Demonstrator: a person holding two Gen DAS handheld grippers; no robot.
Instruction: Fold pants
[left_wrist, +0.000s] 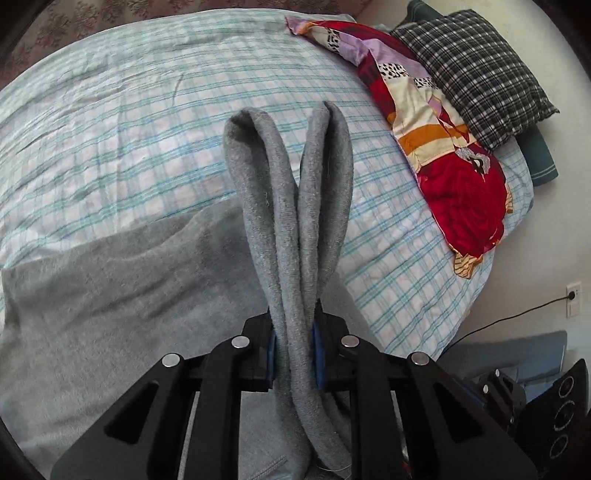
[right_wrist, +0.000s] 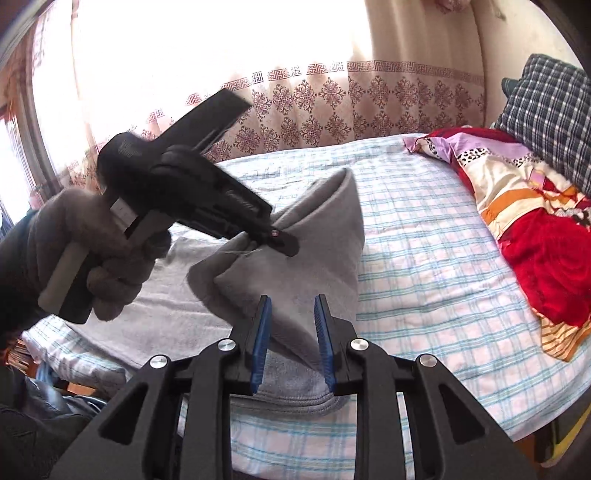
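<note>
Grey pants (left_wrist: 110, 295) lie on a bed with a blue checked sheet (left_wrist: 147, 110). My left gripper (left_wrist: 294, 343) is shut on a bunched part of them, and two folded loops of grey cloth (left_wrist: 288, 206) stick up past its blue pads. In the right wrist view a gloved hand (right_wrist: 110, 258) holds that left gripper (right_wrist: 284, 242), which lifts a fold of the pants (right_wrist: 321, 229) off the sheet. My right gripper (right_wrist: 293, 332) is near the bed's front edge, its blue pads apart. A lower corner of the pants shows between them, unpressed.
A red patterned quilt (left_wrist: 461, 177) and a dark plaid pillow (left_wrist: 480, 66) lie along the right side of the bed. A patterned curtain (right_wrist: 332, 110) hangs behind the bed. A wall socket (left_wrist: 573, 297) with a black cable is low on the right.
</note>
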